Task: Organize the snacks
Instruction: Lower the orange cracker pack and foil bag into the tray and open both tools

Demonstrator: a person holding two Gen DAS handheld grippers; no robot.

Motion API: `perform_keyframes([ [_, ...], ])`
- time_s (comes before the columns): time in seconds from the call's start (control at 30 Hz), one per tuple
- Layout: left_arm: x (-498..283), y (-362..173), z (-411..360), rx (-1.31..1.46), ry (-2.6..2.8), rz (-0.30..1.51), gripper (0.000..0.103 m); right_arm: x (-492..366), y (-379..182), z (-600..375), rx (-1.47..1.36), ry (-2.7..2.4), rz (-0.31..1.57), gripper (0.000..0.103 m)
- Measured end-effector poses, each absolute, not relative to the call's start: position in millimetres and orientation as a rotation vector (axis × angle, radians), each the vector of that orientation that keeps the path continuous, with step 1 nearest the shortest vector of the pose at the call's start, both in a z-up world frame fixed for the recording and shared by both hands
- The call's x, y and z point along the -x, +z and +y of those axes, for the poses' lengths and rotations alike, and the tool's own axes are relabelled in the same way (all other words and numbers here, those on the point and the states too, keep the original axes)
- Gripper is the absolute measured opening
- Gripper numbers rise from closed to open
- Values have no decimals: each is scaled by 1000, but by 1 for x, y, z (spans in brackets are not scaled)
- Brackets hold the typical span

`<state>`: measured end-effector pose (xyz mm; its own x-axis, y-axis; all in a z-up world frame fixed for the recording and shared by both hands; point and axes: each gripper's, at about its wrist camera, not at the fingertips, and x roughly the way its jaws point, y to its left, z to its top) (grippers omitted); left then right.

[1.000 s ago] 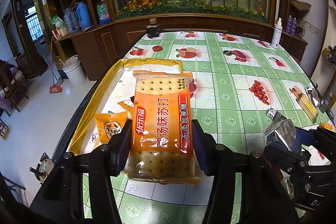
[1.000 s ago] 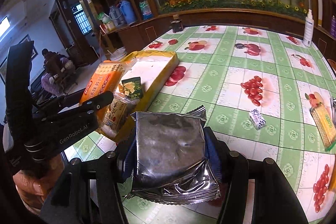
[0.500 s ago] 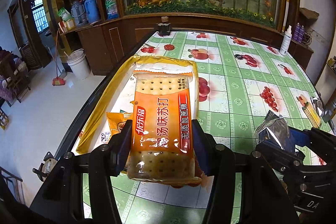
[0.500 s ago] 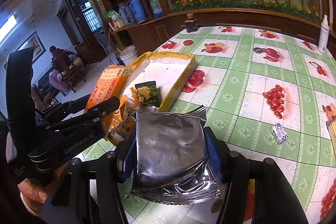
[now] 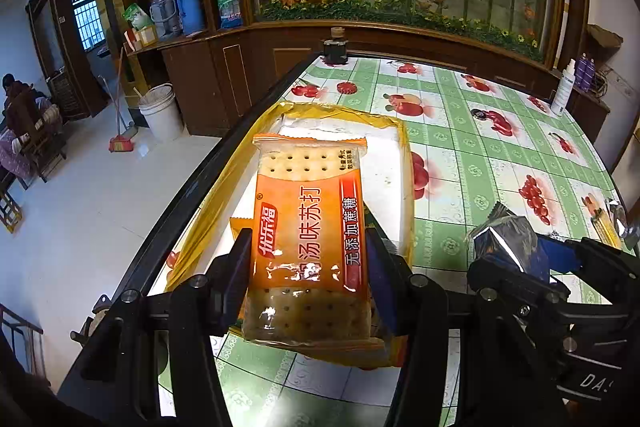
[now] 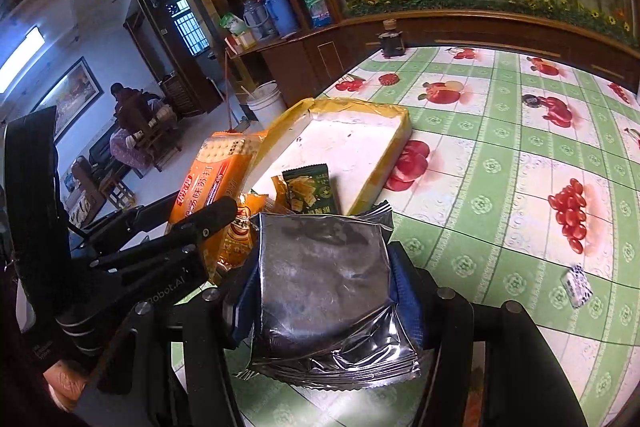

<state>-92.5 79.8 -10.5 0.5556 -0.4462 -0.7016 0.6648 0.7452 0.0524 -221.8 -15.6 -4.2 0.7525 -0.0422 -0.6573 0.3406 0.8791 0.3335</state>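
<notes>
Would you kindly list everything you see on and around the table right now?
cracker pack: 1, orange, held over tray
foil packet: 1, silver, held near tray's near end
tray: 1, yellow rim, white inside, table's left edge
green snack pack: 1, in tray
orange sachet: 1, in tray
blue-white candy: 1, on tablecloth
tablecloth: 1, green-white, fruit prints
left tool: black, shut
right tool: black, shut
</notes>
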Motion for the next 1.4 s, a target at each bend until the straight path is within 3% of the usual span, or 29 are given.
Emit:
perform_keyframes([
  [1.4, 9, -46, 73, -324, -555, 834, 52, 82, -25, -49, -471, -177, 713, 60],
])
